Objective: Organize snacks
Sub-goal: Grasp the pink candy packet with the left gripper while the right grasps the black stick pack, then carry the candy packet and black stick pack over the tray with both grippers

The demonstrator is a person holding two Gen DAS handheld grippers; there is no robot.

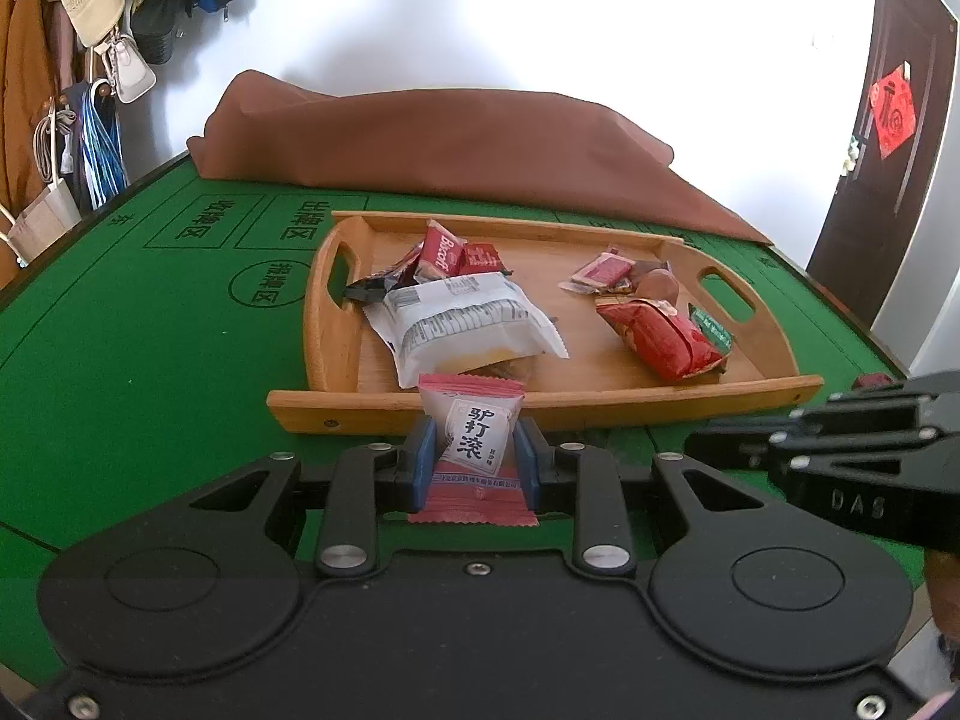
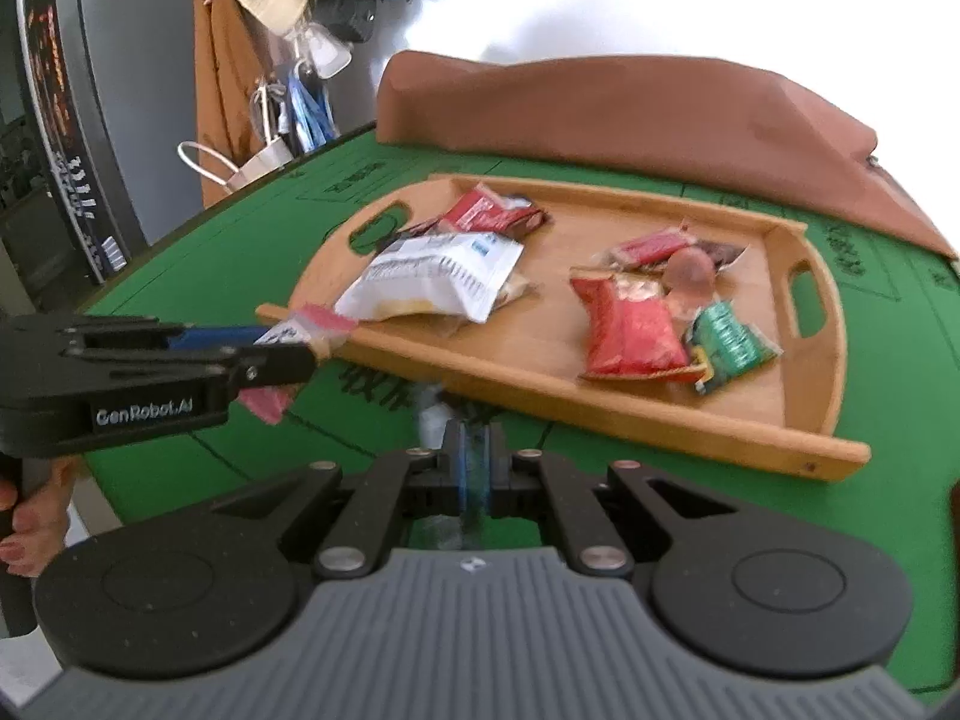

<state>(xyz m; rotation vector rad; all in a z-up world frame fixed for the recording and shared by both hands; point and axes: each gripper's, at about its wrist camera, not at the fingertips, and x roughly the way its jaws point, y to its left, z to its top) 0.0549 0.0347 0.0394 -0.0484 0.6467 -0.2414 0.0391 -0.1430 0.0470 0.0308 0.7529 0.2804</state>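
Observation:
My left gripper [image 1: 471,450] is shut on a pink-and-white snack packet [image 1: 474,438] and holds it just before the near rim of the wooden tray [image 1: 372,414]. The packet also shows in the right wrist view [image 2: 312,327], at the tray's near left corner. My right gripper [image 2: 474,450] is shut on a small clear wrapper [image 2: 433,417], blurred, above the green felt in front of the tray [image 2: 660,420]. The tray holds a white bag [image 1: 468,324], a red bag [image 1: 660,339], red biscuit packets [image 1: 456,255], a green packet [image 2: 729,342] and other small snacks.
A brown cloth [image 1: 456,138] lies heaped along the far side of the green felt table [image 1: 150,330]. Bags and clothes [image 1: 90,60] hang at the left wall. A dark door [image 1: 888,138] stands at the right.

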